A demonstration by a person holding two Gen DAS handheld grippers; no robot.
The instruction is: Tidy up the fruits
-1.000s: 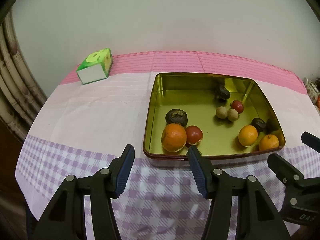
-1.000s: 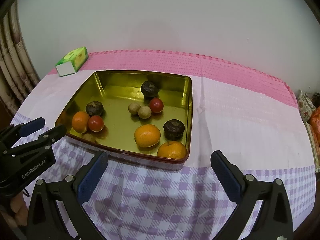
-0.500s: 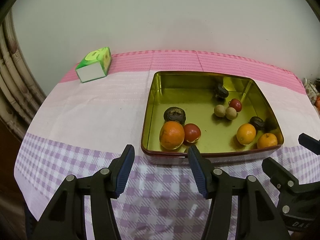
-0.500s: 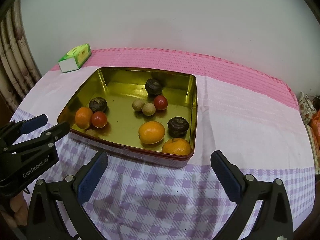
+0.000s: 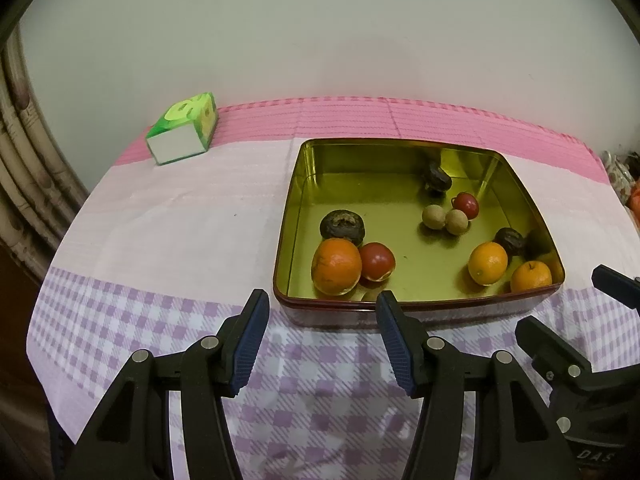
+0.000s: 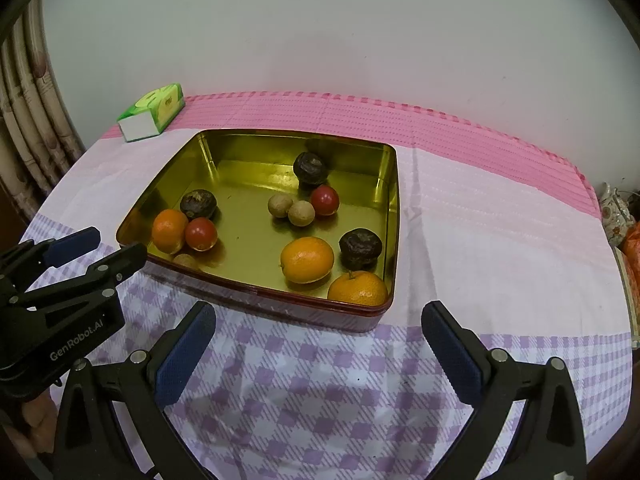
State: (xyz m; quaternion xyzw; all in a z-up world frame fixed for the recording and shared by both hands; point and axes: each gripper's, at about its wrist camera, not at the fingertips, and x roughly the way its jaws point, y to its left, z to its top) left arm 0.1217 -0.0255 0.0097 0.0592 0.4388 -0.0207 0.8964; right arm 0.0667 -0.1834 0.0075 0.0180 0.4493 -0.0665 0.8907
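A gold tin tray (image 5: pixel 360 160) (image 6: pixel 240 148) sits on the table with fruit in it. It holds oranges (image 5: pixel 336 266) (image 6: pixel 307 260), red tomatoes (image 5: pixel 377 261) (image 6: pixel 325 199), dark wrinkled fruits (image 5: pixel 342 225) (image 6: pixel 360 243) and small tan balls (image 5: pixel 433 216) (image 6: pixel 301 213). My left gripper (image 5: pixel 322 342) is open and empty, just in front of the tray's near left edge. My right gripper (image 6: pixel 320 352) is open and empty, in front of the tray's near right corner. Each gripper shows at the edge of the other's view.
A green tissue box (image 5: pixel 182 128) (image 6: pixel 152 112) lies at the back left of the table. The cloth is pink at the back and purple checked at the front. Curtains (image 6: pixel 24 120) hang at the left. Some items (image 6: pixel 624 224) sit beyond the table's right edge.
Both grippers have drawn back a little from the tray, which now sits slightly higher in both views. Jaws stay open. The fruit has not moved.
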